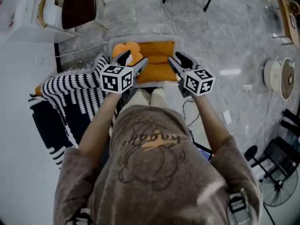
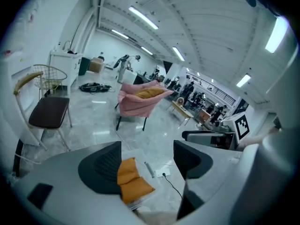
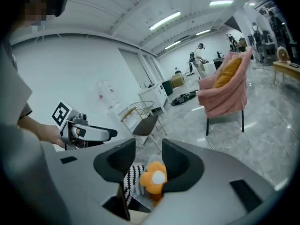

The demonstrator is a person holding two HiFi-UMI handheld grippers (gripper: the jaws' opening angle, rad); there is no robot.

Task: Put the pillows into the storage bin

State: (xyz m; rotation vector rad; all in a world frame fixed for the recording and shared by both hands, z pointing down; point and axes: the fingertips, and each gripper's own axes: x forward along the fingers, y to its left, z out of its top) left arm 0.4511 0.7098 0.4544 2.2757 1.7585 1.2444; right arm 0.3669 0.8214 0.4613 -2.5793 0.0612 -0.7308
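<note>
Both claws hang over the clear storage bin (image 1: 140, 38). Left gripper (image 1: 132, 60): jaws released, wide apart, nothing between. Right gripper (image 1: 178, 61): narrower gap, also empty. Orange pillows (image 1: 157, 60) and a flower-shaped pillow (image 1: 129, 48) lie inside the bin. A striped black-and-white textile (image 1: 75, 93) lies just beside it.

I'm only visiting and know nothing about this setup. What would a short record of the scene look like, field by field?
Storage bin: clear, on the floor in front of the person
In the bin: orange pillows and a flower-shaped pillow
Beside the bin: black-and-white striped fabric, outside it, on the head view's left
Left tongs: open, holding nothing, above the bin
Right tongs: open, holding nothing, above the bin
Farther off: pink armchair with a yellow cushion
</note>
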